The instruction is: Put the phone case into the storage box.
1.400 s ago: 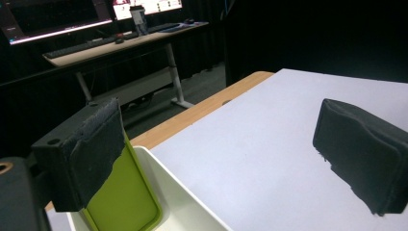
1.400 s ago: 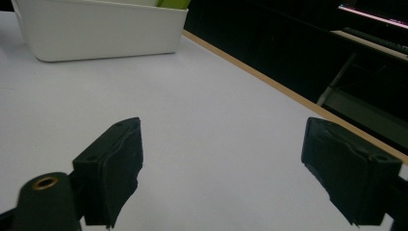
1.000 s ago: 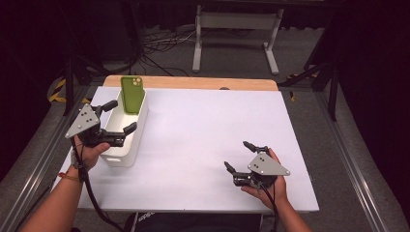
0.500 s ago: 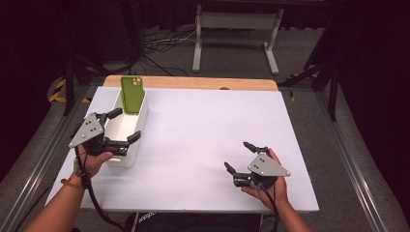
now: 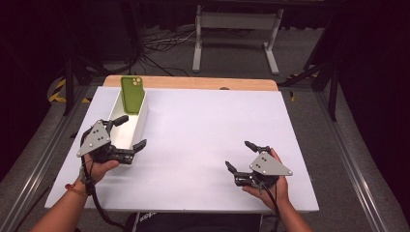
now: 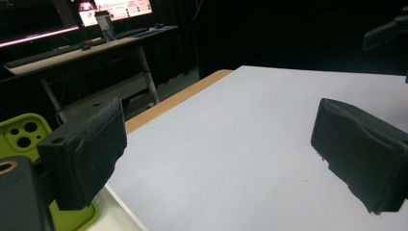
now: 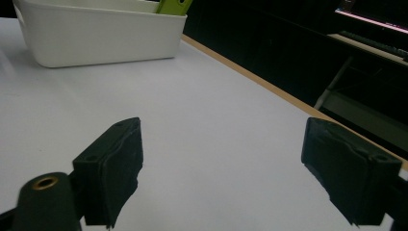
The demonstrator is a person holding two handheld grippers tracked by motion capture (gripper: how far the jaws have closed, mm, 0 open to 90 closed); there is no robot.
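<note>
The left gripper (image 5: 126, 131) hangs with jaws apart over the near end of the white bin (image 5: 129, 121); the green phone (image 5: 133, 94) leans at its far end. Retract level, clearing the rim. The right gripper (image 5: 241, 156) rests on the tabletop (image 5: 203, 130), jaws apart.

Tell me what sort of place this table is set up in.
Most likely a lab or recording studio rather than a home: dark surroundings, loose cables on the floor behind the white table, a metal stand, and a desk with lit monitors in the left claw's view.
</note>
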